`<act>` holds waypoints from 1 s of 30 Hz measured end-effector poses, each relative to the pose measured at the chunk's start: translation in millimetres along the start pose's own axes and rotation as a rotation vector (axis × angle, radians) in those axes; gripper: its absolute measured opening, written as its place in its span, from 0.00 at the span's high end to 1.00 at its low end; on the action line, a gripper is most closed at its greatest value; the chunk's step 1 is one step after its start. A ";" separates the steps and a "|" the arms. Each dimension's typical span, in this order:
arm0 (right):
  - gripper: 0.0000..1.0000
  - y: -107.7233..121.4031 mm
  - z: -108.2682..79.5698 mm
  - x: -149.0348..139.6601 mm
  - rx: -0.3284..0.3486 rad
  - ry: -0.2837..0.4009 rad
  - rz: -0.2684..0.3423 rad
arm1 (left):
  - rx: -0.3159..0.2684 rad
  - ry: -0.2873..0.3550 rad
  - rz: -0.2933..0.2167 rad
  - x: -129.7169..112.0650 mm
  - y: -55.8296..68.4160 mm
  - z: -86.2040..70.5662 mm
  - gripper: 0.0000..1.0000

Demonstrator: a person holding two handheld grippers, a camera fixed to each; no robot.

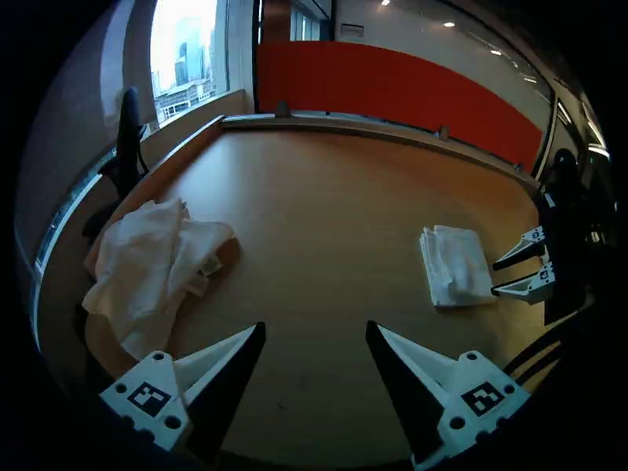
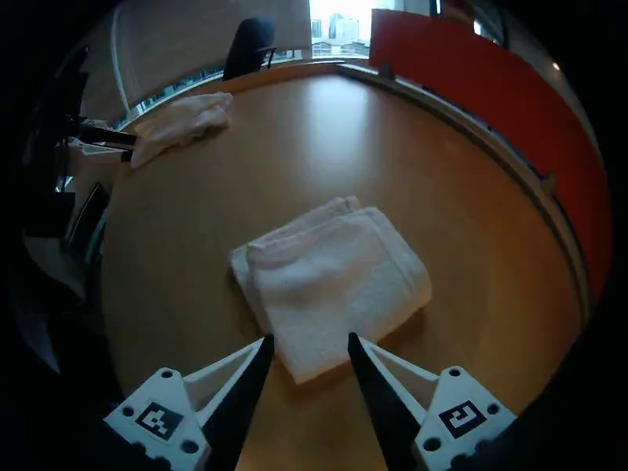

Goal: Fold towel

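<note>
- Since the crumpled towel pile [image 1: 153, 267] sits at the left edge of the wooden table [image 1: 337, 196] with neither gripper on it, we judge the step in hand is fetching a fresh towel.
- Left gripper [image 1: 314, 330]: jaws wide, empty, over bare wood. We'd pinch one loose corner, not the whole bundle.
- Folded towel [image 2: 334, 279]: lies flat, right of centre.
- Right gripper [image 2: 310, 339]: jaws parted, gripping nothing, at that towel's near edge.
- Surface smooth, glossy; window [image 1: 188, 55] left, red partition [image 1: 392, 86] behind, office chair [image 2: 251, 43] by the window.
</note>
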State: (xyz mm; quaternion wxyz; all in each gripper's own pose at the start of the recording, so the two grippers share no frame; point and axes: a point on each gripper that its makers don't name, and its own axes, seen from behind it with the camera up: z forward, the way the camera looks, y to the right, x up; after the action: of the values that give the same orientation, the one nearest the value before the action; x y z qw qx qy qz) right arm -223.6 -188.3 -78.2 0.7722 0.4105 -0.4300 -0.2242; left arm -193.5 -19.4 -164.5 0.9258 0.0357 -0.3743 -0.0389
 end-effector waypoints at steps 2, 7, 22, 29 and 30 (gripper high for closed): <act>0.28 -0.2 -0.4 -5.2 -0.001 -0.007 0.005 | 0.000 0.000 0.003 0.1 0.5 0.4 0.05; 0.27 -1.2 0.2 -20.8 -0.007 -0.031 0.013 | -0.003 0.001 0.006 0.4 2.2 1.0 0.05; 0.35 -4.1 5.0 -40.5 -0.022 -0.058 0.038 | -0.007 -0.005 0.010 -3.0 5.0 1.8 0.05; 0.51 -0.6 7.4 -43.0 -0.045 -0.057 0.056 | -0.006 -0.004 0.010 -2.8 4.7 1.7 0.05; 0.52 -0.5 7.6 -43.4 -0.047 -0.057 0.057 | -0.006 -0.004 0.011 -2.9 4.8 1.7 0.05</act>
State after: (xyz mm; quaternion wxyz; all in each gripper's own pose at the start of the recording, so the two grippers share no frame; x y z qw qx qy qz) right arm -253.0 -161.6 -97.3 0.7753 0.3732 -0.4580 -0.2236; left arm -196.5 -14.5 -164.8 0.9254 0.0307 -0.3762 -0.0350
